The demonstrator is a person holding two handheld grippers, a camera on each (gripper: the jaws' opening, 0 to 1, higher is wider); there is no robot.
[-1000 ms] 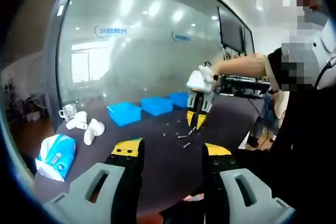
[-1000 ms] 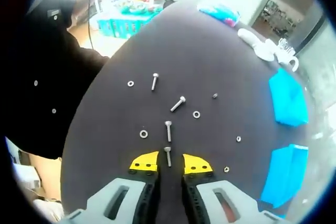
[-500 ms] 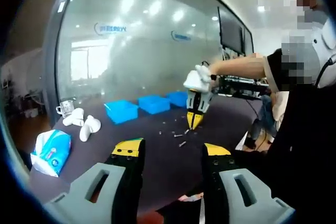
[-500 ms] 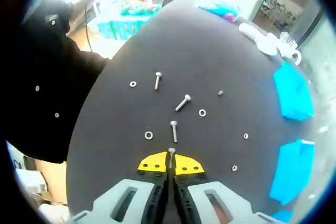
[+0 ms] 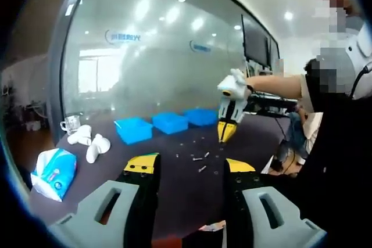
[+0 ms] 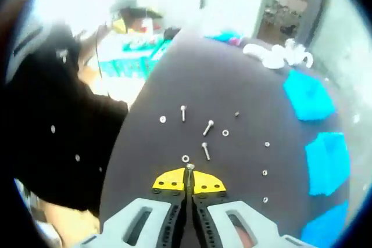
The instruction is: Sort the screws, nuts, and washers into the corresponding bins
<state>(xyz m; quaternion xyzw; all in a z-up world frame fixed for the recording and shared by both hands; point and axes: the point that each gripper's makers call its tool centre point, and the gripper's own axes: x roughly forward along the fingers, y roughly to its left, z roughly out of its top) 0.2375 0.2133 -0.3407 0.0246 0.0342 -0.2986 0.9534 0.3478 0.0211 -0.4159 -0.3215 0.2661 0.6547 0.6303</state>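
Screws, nuts and washers lie scattered on the dark table (image 6: 174, 85) in the middle of the right gripper view: one screw (image 6: 183, 112) up left of centre, a second screw (image 6: 208, 126) tilted beside it, a third screw (image 6: 206, 150) just below that, and a washer (image 6: 185, 158) close to the jaw tips, with smaller pieces spread toward the right, near the blue bins (image 6: 306, 94) along the right edge. At bottom centre the right gripper (image 6: 189, 179) has its yellow-tipped jaws clenched on a small screw (image 6: 189, 168), whose head pokes up between the tips. In the left gripper view the left gripper (image 5: 190, 166) sits at the bottom with its jaws spread wide and nothing between them. Right of centre there, the right gripper appears tips-down above the table, over a few loose screws (image 5: 199, 158). Three blue bins stand in a row mid-frame before a glass wall (image 5: 151, 56); a tissue pack (image 5: 53, 169) lies at lower left, with white objects (image 5: 92, 142) and a cup (image 5: 70, 125) above it.
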